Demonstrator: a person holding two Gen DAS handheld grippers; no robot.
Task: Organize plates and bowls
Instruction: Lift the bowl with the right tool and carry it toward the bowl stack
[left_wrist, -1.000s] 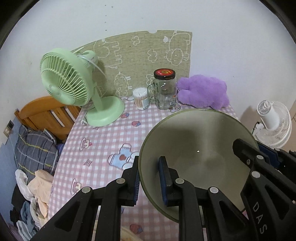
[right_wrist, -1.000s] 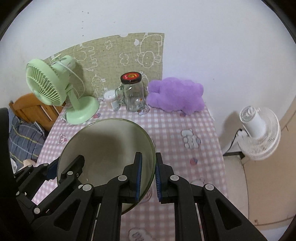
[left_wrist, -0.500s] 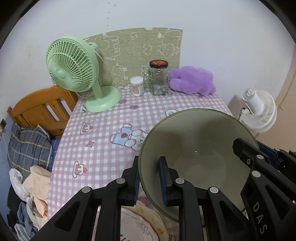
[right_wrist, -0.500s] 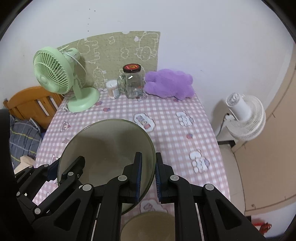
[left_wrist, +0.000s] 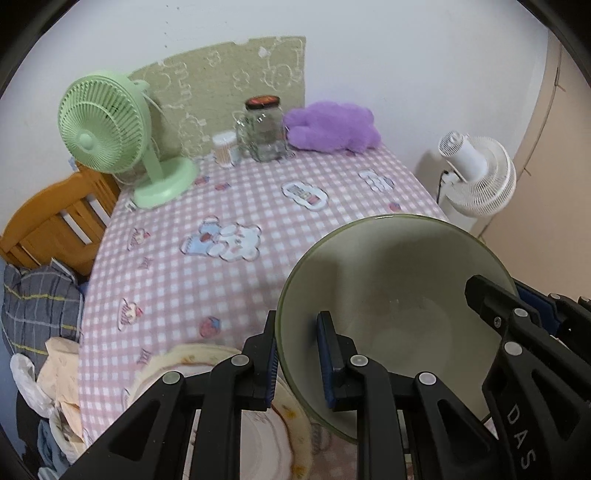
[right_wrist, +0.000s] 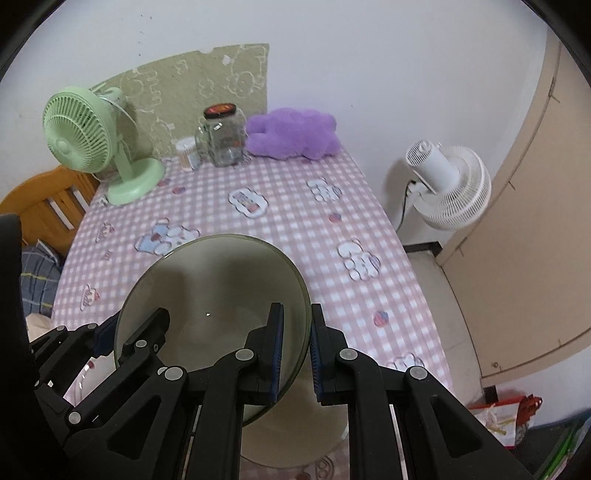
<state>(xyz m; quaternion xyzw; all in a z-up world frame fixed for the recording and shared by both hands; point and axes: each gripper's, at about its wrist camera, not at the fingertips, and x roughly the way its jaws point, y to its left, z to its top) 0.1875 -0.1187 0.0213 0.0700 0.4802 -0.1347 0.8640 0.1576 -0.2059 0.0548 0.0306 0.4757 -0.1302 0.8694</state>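
Both grippers w/ the olive-green glass bowl have pulled back toward the near edge of the table vs a sec ago: fan, jar & plush at the far edge look smaller, more checked cloth shows. Newly in view: a cream plate under the left gripper at the near edge, and a second bowl under the right gripper. Each gripper is clenched on the bowl's rim, opposite sides, bowl held off the cloth. Surface: pink-white gingham tablecloth w/ cartoon prints. Far edge: green desk fan, cotton-swab tub, glass jar, purple plush. White floor fan right of table, wooden chair left
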